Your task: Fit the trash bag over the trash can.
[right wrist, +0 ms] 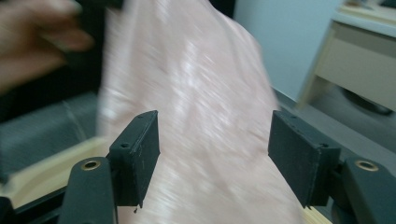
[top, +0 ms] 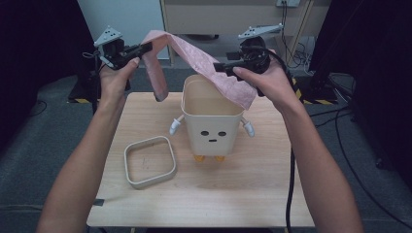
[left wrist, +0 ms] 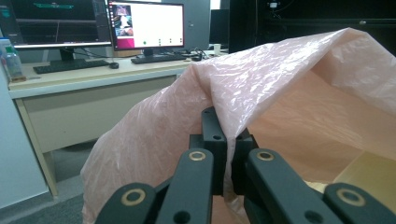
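Two grippers hold up a pink plastic bag (top: 194, 56) over the bin (top: 212, 121): left gripper (top: 145, 48) clamps its edge, right gripper (top: 221, 66) gapes open against its nearer, lower end.

The pink bag (left wrist: 261, 79) is thin, crinkled, glossy plastic film. The cream bin (top: 212, 127) and loose rim frame (top: 149, 161) look smooth matt plastic; the table (top: 252, 184) shows pale wood grain.

bag (top: 194, 56) hung above bin (top: 212, 127) | bin stood mid-table (top: 262, 194) | ring frame (top: 149, 161) lay left of bin
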Demonstrator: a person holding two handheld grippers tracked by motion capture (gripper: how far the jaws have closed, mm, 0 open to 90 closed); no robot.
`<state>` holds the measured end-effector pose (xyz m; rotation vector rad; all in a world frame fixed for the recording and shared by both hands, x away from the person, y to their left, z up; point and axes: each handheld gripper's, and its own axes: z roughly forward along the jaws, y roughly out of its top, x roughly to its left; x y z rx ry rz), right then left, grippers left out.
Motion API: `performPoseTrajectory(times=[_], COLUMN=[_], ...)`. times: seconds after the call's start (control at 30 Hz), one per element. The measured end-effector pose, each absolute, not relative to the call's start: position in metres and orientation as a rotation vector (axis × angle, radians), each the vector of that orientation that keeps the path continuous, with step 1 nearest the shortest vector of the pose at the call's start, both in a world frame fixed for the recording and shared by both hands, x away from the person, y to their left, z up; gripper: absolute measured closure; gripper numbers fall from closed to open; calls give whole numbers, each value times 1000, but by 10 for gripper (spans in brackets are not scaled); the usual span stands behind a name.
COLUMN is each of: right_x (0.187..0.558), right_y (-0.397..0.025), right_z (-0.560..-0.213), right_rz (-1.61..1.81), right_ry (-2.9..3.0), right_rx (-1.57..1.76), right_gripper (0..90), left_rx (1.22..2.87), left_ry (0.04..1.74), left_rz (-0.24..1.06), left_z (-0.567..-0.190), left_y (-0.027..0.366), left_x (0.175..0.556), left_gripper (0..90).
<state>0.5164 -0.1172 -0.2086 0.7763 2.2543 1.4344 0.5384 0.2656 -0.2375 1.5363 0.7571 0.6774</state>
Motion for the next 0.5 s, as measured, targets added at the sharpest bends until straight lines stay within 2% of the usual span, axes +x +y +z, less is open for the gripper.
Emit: performPoseTrajectory(times=[0.2, 0.5], right_x=[536, 545], right_y=[-136, -138], right_z=[-238, -263], right_rz=[1366, 1264], right_ry=[2308, 2388], right_rx=[881, 939], right_gripper=[280, 298], left_rx=[1535, 1551], left_ry=[746, 732], left_rz=[673, 668], left_z=[-237, -239], left_y=[265, 259], left_x=[537, 536], left_gripper=[894, 893])
